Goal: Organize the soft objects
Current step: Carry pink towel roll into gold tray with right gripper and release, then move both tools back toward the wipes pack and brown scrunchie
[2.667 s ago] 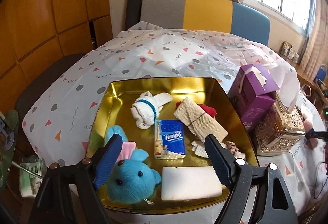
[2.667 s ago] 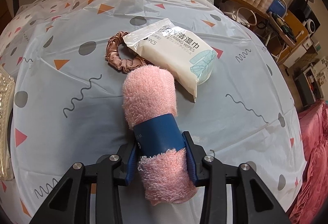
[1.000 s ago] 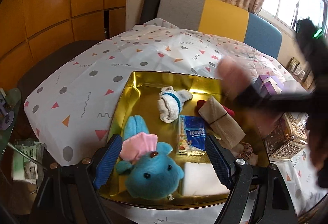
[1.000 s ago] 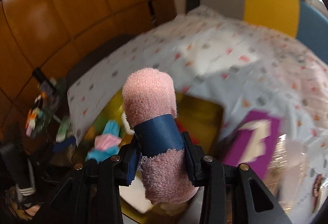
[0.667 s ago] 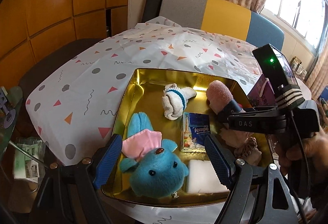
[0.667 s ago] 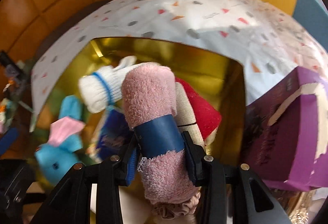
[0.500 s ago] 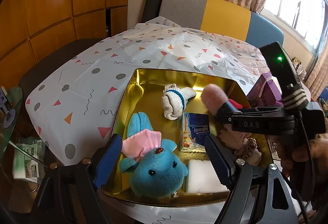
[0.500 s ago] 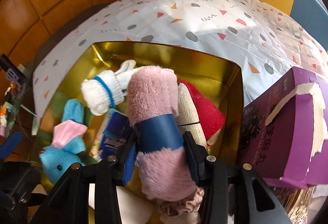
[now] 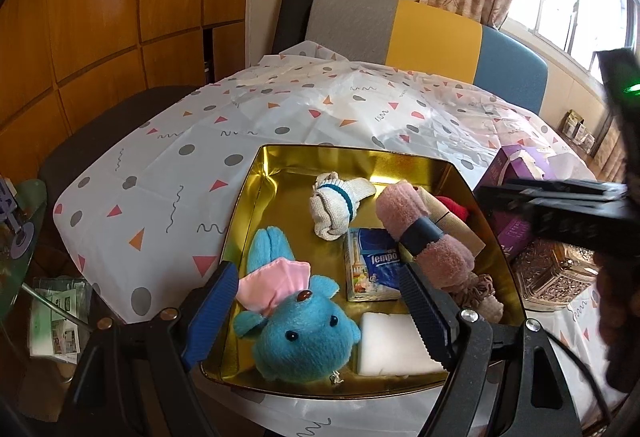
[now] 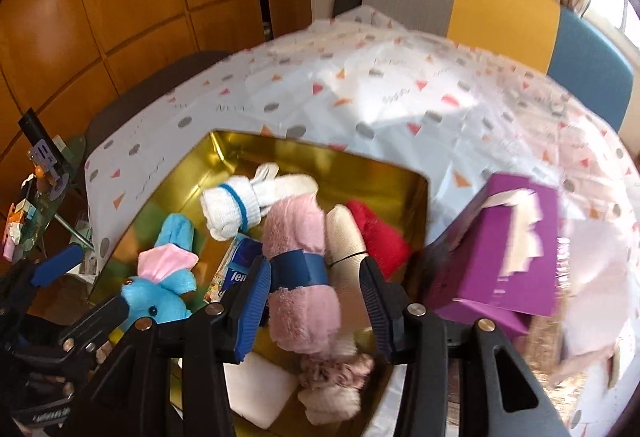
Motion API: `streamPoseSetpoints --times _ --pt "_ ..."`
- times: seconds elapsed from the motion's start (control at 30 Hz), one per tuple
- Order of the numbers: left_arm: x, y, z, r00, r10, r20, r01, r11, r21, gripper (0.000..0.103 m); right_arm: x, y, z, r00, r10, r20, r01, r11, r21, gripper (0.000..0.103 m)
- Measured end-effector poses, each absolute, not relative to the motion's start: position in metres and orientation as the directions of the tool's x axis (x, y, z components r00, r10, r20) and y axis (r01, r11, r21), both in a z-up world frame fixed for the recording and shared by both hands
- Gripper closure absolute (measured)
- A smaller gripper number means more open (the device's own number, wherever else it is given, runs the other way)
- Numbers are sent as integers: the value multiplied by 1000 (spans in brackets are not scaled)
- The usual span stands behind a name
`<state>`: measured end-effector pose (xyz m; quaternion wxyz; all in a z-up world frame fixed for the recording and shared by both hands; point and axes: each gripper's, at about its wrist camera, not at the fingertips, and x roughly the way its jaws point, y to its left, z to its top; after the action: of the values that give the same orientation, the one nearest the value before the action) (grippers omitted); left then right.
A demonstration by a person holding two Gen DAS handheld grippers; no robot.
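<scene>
The right tool (image 10: 316, 307) hangs just above the gold tray (image 10: 420, 197), its blue pads spread wide and released. The pink rolled towel (image 10: 300, 237) with its dark blue band lies between them, no longer pinched, resting in the tray on the beige roll (image 10: 344, 237) and the tissue pack (image 10: 240, 265). From the left wrist view the same pink rolled towel (image 9: 424, 233) sits in the right half of the gold tray (image 9: 248, 205), beside the tissue pack (image 9: 370, 265).

The left tool (image 9: 320, 311) hovers over the tray's near rim, open and holding nothing, with the blue plush toy (image 9: 296, 321) and the white sponge (image 9: 394, 341) lying below it.

Farther in lie the white rolled sock (image 9: 334, 203) and a red cloth (image 10: 378, 239). The tray's far-left corner is bare metal.

Just right of the tray stands a purple tissue box (image 10: 500, 257), close against its rim. Beyond the far rim the patterned surface (image 9: 320, 117) runs open to the chair (image 9: 420, 29).
</scene>
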<state>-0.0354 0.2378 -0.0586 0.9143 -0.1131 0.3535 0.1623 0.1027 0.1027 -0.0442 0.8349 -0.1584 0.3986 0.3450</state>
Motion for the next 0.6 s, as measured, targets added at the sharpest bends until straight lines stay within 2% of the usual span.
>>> streamPoseSetpoints --times 0.27,0.6 --pt "-35 230 -55 701 221 -678 -363 929 -73 20 102 37 -1 557 477 -680 -634 773 23 57" --pt "-32 213 -48 710 214 -670 -327 944 -45 20 121 -64 27 687 395 -610 -464 884 51 57"
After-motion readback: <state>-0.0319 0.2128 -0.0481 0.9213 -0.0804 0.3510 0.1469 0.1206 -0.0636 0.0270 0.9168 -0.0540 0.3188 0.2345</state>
